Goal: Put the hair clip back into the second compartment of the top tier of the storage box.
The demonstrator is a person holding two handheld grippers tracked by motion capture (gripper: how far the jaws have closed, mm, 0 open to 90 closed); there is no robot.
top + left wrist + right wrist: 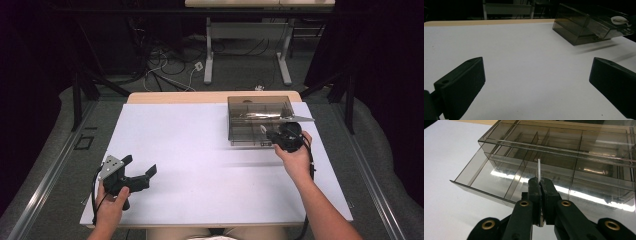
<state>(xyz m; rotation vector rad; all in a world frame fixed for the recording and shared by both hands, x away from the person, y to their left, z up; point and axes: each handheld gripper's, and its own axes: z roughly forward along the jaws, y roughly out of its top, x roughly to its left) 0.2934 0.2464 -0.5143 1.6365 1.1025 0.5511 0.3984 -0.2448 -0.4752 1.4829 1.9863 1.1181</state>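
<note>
A smoky see-through compartment box (252, 112) stands at the back right of the white table (200, 165). Its drawer (486, 177) is pulled out toward me, with dividers inside. My right gripper (272, 134) is at the drawer's front edge, shut on a thin flat white piece (539, 168) held edge-on above the drawer's compartments. In the right gripper view, the gripper (540, 181) has its jaws pressed together on that piece. My left gripper (140, 164) rests low at the front left, open with nothing between its fingers (461, 85). The left gripper view shows the box (579, 30) far off to the right.
The table's wooden far edge (210, 96) shows behind the white surface. Beyond it on the floor stand table legs (208, 55) and loose cables (165, 70). A broad stretch of white table lies between the two grippers.
</note>
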